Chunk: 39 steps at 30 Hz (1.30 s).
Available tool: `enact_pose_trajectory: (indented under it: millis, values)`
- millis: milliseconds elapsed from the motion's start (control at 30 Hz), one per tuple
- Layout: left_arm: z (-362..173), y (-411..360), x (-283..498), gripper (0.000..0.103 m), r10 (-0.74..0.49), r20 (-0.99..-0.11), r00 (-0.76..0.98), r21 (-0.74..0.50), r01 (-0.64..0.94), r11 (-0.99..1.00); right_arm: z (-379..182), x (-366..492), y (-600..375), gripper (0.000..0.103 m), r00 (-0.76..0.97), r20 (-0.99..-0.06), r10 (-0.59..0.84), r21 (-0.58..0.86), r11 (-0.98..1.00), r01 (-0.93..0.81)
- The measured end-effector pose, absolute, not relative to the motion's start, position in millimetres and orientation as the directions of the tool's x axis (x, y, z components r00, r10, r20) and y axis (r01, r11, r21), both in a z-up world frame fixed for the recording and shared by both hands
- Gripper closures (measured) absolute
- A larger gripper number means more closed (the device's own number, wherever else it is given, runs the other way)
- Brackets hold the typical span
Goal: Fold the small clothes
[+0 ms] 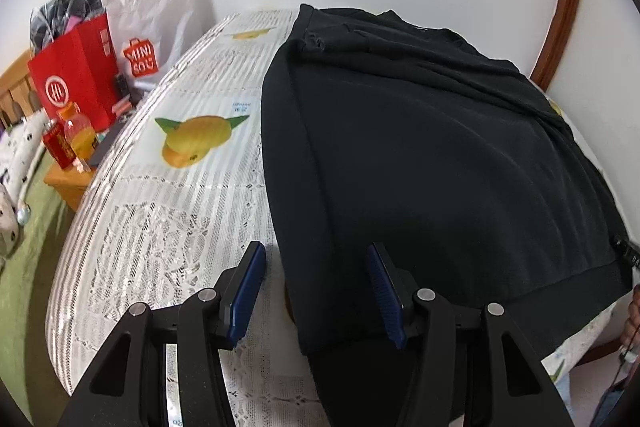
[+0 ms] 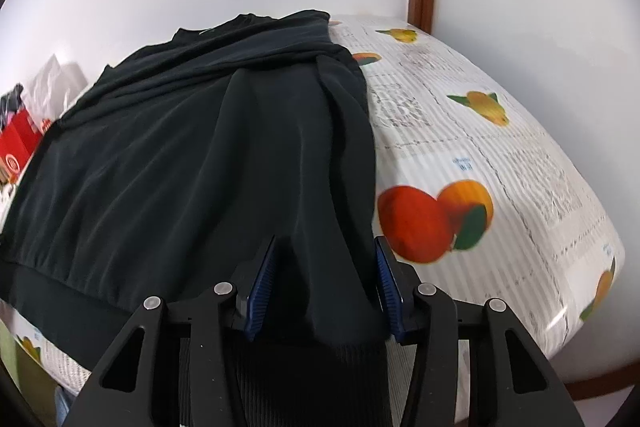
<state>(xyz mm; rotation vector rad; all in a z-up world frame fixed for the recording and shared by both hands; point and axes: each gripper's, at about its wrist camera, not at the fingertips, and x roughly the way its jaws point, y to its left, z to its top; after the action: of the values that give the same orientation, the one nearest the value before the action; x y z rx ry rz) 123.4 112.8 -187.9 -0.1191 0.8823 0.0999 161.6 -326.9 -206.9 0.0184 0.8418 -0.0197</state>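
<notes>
A black sweatshirt (image 1: 420, 155) lies spread on the table, its ribbed hem toward me and its sleeves folded across the top. My left gripper (image 1: 316, 291) is open at the garment's near left corner, with the hem edge between its blue pads. In the right wrist view the same sweatshirt (image 2: 180, 163) covers the left of the table. My right gripper (image 2: 324, 287) is open around the near right edge of the fabric, which hangs between its pads.
The table wears a white lace-print cloth with fruit pictures (image 1: 172, 195), also seen in the right wrist view (image 2: 480, 167). A red bag (image 1: 72, 83), a white Miniso bag (image 1: 152, 27) and bottles (image 1: 78, 135) stand on a low stand at far left. White wall behind.
</notes>
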Motion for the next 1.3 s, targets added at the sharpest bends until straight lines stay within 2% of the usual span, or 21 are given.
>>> enact_pose_trajectory:
  millis: [167,467,1300]
  values:
    - [-190,105,123,0.050,0.091,-0.765,0.638,0.000,-0.141,0.990,-209,162,-325,0.055,0.674,-0.738,-0.026,0.001,0.999,0.040]
    - [-192,103,122,0.049,0.114,-0.738,0.665,0.014,-0.154,0.988,-209,163,-321,0.055,0.679,-0.733,-0.044,-0.025,0.999,0.038]
    - [-191,97,124,0.048,0.150,-0.745,0.650,0.036,-0.186,0.982,-210,159,-318,0.055,0.695,-0.717,-0.055,-0.031,0.998,0.047]
